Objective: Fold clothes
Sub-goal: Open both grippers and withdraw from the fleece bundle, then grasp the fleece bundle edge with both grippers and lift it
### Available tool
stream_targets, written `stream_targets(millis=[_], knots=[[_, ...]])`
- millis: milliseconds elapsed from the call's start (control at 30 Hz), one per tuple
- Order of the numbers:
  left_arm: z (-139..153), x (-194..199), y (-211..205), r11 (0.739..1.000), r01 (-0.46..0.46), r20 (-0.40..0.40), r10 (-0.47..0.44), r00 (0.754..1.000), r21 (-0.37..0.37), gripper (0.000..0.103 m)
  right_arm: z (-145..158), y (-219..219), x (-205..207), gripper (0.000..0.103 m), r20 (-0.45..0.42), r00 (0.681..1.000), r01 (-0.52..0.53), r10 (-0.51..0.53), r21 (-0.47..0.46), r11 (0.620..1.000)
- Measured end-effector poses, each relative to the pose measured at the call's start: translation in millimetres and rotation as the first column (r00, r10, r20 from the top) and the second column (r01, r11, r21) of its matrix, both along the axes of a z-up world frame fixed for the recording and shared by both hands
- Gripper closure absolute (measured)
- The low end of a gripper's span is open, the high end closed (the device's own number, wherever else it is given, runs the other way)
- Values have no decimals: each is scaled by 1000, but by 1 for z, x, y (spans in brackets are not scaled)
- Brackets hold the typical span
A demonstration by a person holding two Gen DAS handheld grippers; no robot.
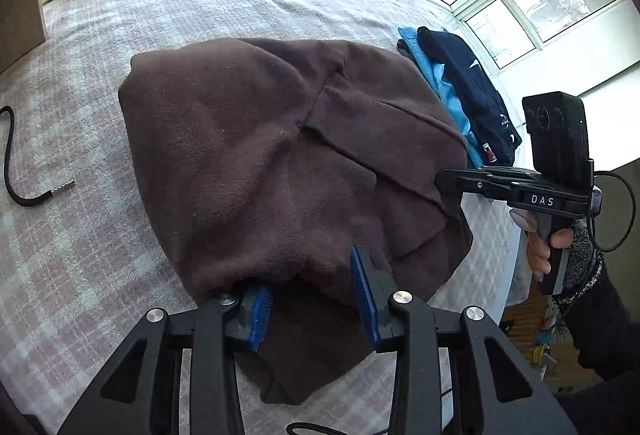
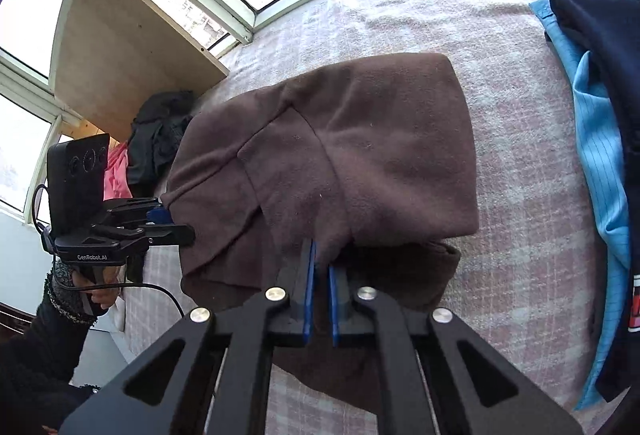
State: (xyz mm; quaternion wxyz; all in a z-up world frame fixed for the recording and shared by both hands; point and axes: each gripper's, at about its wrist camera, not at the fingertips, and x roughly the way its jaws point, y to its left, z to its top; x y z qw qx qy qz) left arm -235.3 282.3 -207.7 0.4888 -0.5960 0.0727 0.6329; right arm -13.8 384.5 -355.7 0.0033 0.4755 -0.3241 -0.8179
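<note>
A brown fleece garment (image 1: 260, 139) lies folded in a thick bundle on the plaid blanket (image 1: 100, 235). My left gripper (image 1: 314, 299) is open at the garment's near edge, its blue pads on either side of a fold, the left one partly tucked under cloth. In the right wrist view, my right gripper (image 2: 320, 295) is shut on the brown garment (image 2: 380, 155), pinching a layer at its edge. The left wrist view shows the right gripper (image 1: 442, 181) at the bundle's right side, held by a hand. The left gripper (image 2: 172, 223) appears at the bundle's left side.
A stack of folded light blue and navy clothes (image 1: 460, 95) lies just beyond the garment (image 2: 592, 155). A black cable (image 1: 16, 171) lies on the blanket at left. A pile of black and pink clothes (image 2: 156, 143) sits by a wooden board (image 2: 120, 55). Windows surround the blanket.
</note>
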Motion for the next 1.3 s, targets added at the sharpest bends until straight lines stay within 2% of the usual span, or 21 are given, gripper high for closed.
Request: stream_targets(millis=[167, 267, 333, 400, 467, 500, 533, 600, 667, 700, 733, 767, 833, 867, 900, 933, 1000, 1133, 1200, 1267, 1300], knots=[[32, -5, -8, 998, -3, -27, 5, 1000, 64, 73, 30, 1, 7, 97, -75, 997, 4, -12, -106, 994], [54, -5, -20, 990, -24, 8, 24, 1000, 136, 77, 44, -10, 23, 97, -73, 997, -11, 3, -109, 994], [55, 6, -27, 991, -8, 8, 7, 1000, 135, 77, 48, -19, 36, 97, -67, 998, -17, 8, -125, 992], [56, 17, -34, 991, 9, 7, -10, 1000, 133, 77, 39, -29, 50, 97, -40, 999, -26, 21, -129, 991], [57, 29, -40, 991, 25, 7, -26, 1000, 132, 77, 12, -35, 59, 97, 19, 1000, -4, 7, -157, 988], [55, 34, -43, 991, 31, 12, -33, 999, 129, 77, -5, -37, 59, 97, 62, 998, 7, 3, -153, 988], [39, 37, -46, 993, 25, 46, -31, 998, 116, 77, -21, -40, 58, 97, 109, 994, 2, 9, -105, 994], [8, 44, -49, 996, 15, 112, -25, 993, 86, 77, -37, -42, 56, 96, 143, 990, -1, 12, -75, 997], [-19, 50, -49, 999, 22, 146, -27, 989, 38, 78, -32, -35, 63, 95, 152, 988, 37, -15, -142, 989], [-30, 52, -50, 1000, 25, 162, -28, 986, 19, 78, -22, -32, 68, 92, 135, 991, 34, -13, -153, 988], [-27, 53, -52, 999, 26, 172, -29, 985, 21, 78, -7, -27, 73, 90, 103, 994, 36, -23, -125, 991], [-18, 54, -56, 999, 41, 156, -44, 987, 26, 78, 9, -22, 78, 82, 68, 997, 44, -38, -89, 995], [6, 53, -63, 997, 68, 87, -71, 994, 38, 68, 28, -6, 80, 56, 14, 995, 98, -98, -7, 995], [18, 48, -63, 996, 70, 51, -73, 996, 45, 65, 31, 3, 78, 39, -6, 992, 127, -126, 33, 991], [29, 42, -63, 996, 73, 14, -74, 997, 53, 58, 35, 12, 76, 36, -27, 988, 156, -154, 72, 985], [38, 37, -63, 996, 74, -15, -73, 997, 58, 50, 28, 20, 70, 36, -7, 987, 160, -160, 71, 984], [29, 29, -60, 997, 54, 10, -54, 998, 49, 40, 6, 37, 55, 36, 60, 986, 155, -158, 44, 987], [10, 12, -53, 1000, 13, 58, -15, 998, 28, 39, -30, 43, 39, 40, 91, 986, 146, -137, -109, 983], [1, 4, -50, 1000, -6, 81, 5, 997, 17, 43, -35, 38, 35, 89, 99, 990, 116, -102, -138, 984], [-8, -4, -47, 1000, -26, 105, 25, 994, 6, 59, -26, 32, 34, 91, 96, 992, 92, -83, -90, 992], [-13, -8, -45, 999, -36, 116, 35, 993, 0, 71, -18, 29, 34, 92, 85, 994, 77, -70, -73, 994]])
